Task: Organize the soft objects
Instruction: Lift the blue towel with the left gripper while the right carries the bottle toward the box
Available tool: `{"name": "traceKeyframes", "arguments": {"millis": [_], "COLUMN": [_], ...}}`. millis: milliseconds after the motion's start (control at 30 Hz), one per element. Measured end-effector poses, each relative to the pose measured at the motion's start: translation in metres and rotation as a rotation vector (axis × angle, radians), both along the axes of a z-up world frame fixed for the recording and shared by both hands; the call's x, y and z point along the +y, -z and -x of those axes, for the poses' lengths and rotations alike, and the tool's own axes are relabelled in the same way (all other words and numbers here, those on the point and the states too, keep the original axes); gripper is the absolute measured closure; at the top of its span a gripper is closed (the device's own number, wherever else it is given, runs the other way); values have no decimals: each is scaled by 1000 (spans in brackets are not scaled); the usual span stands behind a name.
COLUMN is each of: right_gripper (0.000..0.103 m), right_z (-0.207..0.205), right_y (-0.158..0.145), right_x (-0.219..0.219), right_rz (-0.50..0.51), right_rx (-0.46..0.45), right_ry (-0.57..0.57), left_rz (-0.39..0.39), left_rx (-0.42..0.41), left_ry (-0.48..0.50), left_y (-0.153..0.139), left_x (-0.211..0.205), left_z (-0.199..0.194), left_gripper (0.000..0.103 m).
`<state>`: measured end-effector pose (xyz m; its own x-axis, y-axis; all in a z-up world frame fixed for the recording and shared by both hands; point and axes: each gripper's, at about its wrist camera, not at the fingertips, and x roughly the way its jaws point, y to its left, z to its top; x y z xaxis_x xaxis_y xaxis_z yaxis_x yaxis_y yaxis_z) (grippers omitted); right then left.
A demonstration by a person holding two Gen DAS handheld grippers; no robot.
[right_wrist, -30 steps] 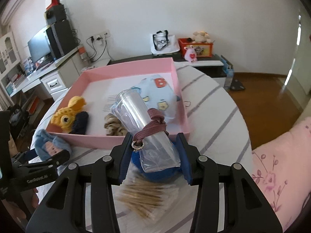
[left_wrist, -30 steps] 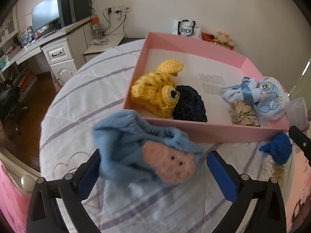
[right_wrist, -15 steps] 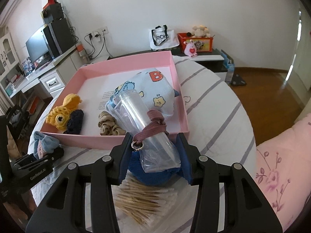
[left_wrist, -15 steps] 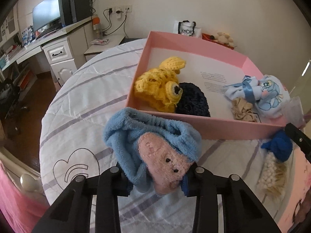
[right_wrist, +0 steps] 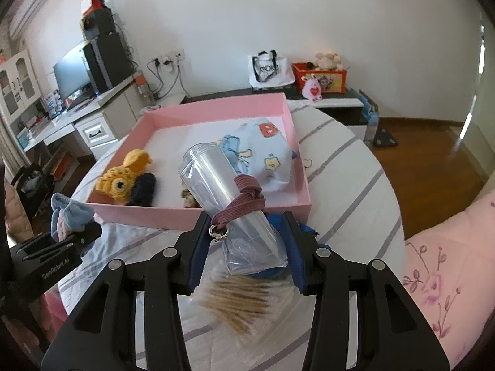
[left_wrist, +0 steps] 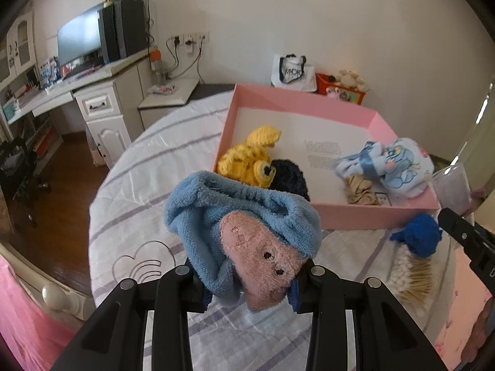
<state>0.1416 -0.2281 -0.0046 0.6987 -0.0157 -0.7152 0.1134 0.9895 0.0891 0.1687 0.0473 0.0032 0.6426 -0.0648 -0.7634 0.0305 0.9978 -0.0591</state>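
Note:
My left gripper is shut on a blue terry toy with a pink face and holds it above the striped tablecloth, in front of the pink box. My right gripper is shut on a clear plastic roll tied with a maroon hair band, held near the box's front wall. In the box lie a yellow crochet toy, a dark knit piece, a beige scrunchie and a light blue printed cloth.
A dark blue knit item and a pack of cotton swabs lie on the table right of the box front. A white desk with a monitor stands far left. Pink bedding is at the right.
My left gripper closed on the blue toy and lifted it off the cloth. My right gripper rose a little with the clear roll in it.

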Motion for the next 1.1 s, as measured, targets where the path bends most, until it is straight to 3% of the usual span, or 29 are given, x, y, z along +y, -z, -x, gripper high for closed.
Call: {"name": "traceKeyframes", "arguments": {"millis": [767,1100], "right_gripper": [61,61], "right_z": [79,106], "right_y": [-80,-104], "right_x": [19,26], "right_rz": [23,50], "right_rx": [-255,-362], "right_ry": [-78,-88], "left_rz": [1,2], "left_rx": [-295,-397], "left_ry": [52,62], "left_y": [-100,-116], "left_x": [-13,-6], "left_z": [119,172], "left_gripper": [70,70]}}
